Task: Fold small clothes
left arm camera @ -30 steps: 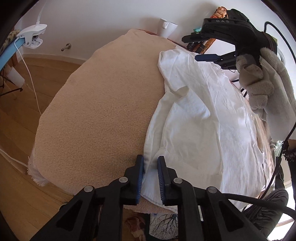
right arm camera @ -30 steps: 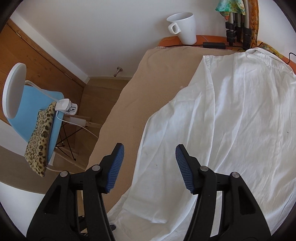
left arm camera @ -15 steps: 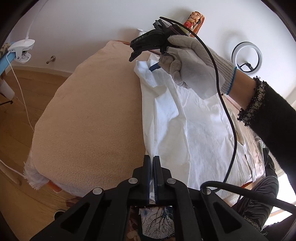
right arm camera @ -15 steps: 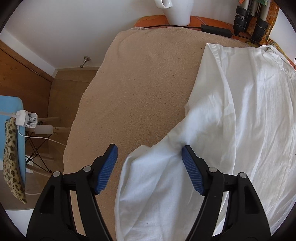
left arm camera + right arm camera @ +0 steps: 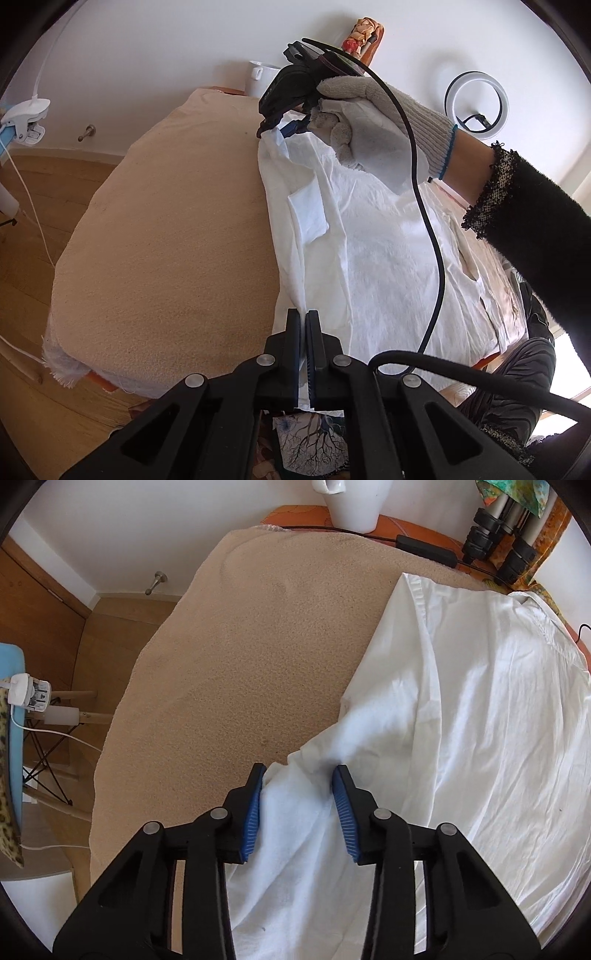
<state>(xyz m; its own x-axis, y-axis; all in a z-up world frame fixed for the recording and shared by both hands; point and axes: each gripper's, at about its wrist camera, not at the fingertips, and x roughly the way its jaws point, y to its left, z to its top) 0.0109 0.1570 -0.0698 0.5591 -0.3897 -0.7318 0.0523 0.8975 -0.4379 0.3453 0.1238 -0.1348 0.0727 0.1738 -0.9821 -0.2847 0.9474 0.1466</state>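
A white shirt (image 5: 373, 251) lies spread on a table covered with a beige towel (image 5: 177, 236). My left gripper (image 5: 303, 332) is shut on the shirt's near hem edge. My right gripper (image 5: 284, 127), held by a gloved hand, is at the far corner of the shirt. In the right wrist view the right gripper (image 5: 300, 775) is still partly open, its blue pads either side of a bunched fold of the white shirt (image 5: 480, 709); the cloth fills the gap between the pads.
A white mug (image 5: 354, 502) stands at the table's far edge beside a black cable and tripod legs (image 5: 498, 550). A ring light (image 5: 476, 103) is on the right. A blue chair (image 5: 11, 709) with a white clamp stands on the wooden floor at left.
My left gripper has shut on the shirt's hem and pulled it toward me. My right gripper moved forward and down to the shirt's far corner and its pads narrowed around a fold.
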